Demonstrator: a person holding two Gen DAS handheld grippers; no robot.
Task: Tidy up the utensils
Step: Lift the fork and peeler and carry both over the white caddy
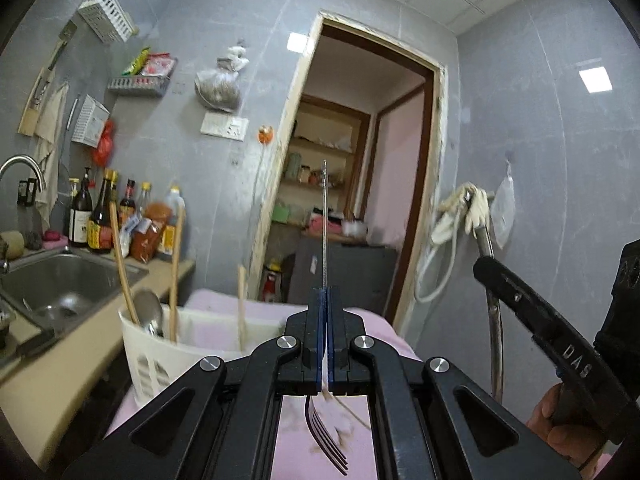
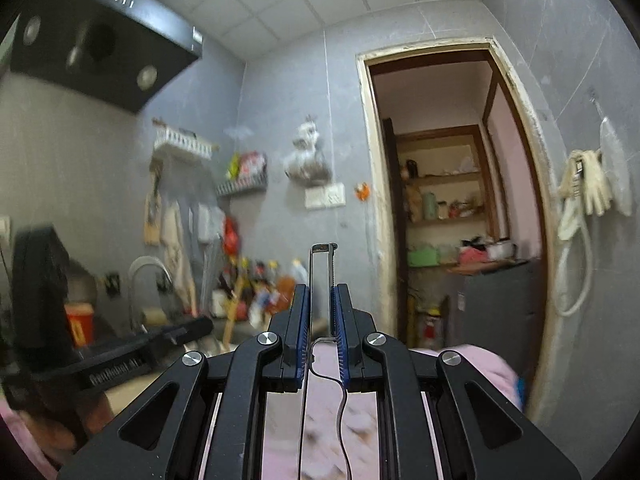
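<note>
My left gripper point(image 1: 325, 294) is shut on a metal fork point(image 1: 325, 216); its handle points up past the fingertips and its tines point(image 1: 328, 444) hang below the jaws. A white utensil holder point(image 1: 168, 356) stands just left of it, holding wooden chopsticks point(image 1: 120, 264) and a metal spoon point(image 1: 149, 316). My right gripper point(image 2: 322, 292) is shut on a flat metal knife-like utensil point(image 2: 322, 264) seen along its length, its end sticking up above the fingertips. The right gripper also shows at the right edge of the left wrist view point(image 1: 484, 268), gripping that metal utensil point(image 1: 496, 340).
A steel sink point(image 1: 56, 288) and faucet point(image 1: 24, 168) lie left, with sauce bottles point(image 1: 104, 216) behind. A pink cloth point(image 1: 280, 312) covers the surface below. A doorway point(image 1: 360, 184) opens ahead. A range hood point(image 2: 100, 44) hangs upper left in the right wrist view.
</note>
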